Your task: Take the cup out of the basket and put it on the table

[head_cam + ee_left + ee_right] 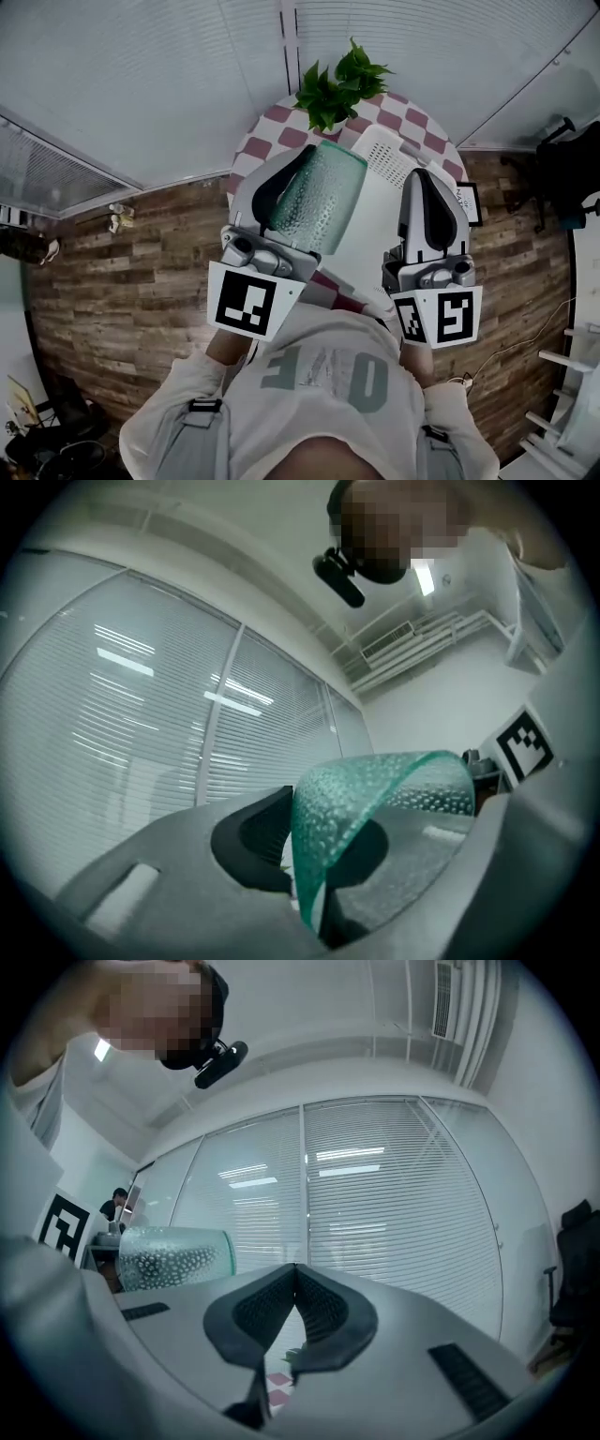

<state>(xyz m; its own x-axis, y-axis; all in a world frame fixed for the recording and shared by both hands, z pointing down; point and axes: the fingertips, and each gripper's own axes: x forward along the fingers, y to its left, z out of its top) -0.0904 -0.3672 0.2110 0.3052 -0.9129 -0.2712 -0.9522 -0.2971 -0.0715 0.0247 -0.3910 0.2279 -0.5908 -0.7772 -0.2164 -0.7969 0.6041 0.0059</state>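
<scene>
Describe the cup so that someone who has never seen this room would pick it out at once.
Start at the round table with the red-and-white checked cloth, where a leafy plant and a white basket stand. Nearer the person, the left gripper pinches the cup by its wall. It is the only see-through green thing, tall and covered in small bumps.

Translucent green dimpled cup (319,202), tilted, wall pinched in left tongs (302,860), aloft beside white basket (386,155)
</scene>
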